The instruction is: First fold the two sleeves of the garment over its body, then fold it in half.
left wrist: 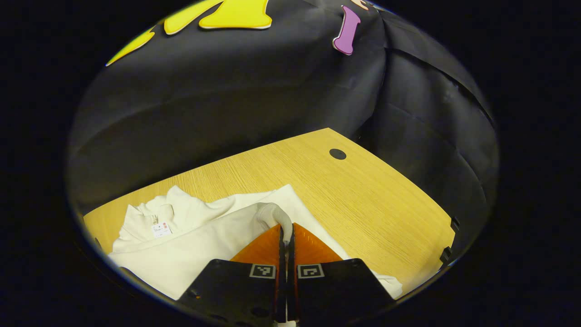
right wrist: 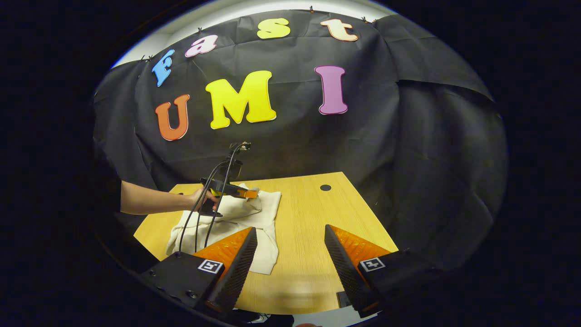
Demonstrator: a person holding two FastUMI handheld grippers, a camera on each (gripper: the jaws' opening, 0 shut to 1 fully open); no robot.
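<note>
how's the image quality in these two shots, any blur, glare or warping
Left gripper view: sharp, dim; fisheye bows the table edge; no glare on the garment. Right gripper view: sharp farther off, near table edge smeared, wall evenly lit.

White garment (right wrist: 254,218) lies rumpled on the bench's nine o'clock half, one ribbed cuff (left wrist: 272,213) lifted.

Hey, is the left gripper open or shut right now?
Shut. The left gripper has its fingers pressed together on a ribbed cuff of the white garment, lifted above the garment's body.
</note>
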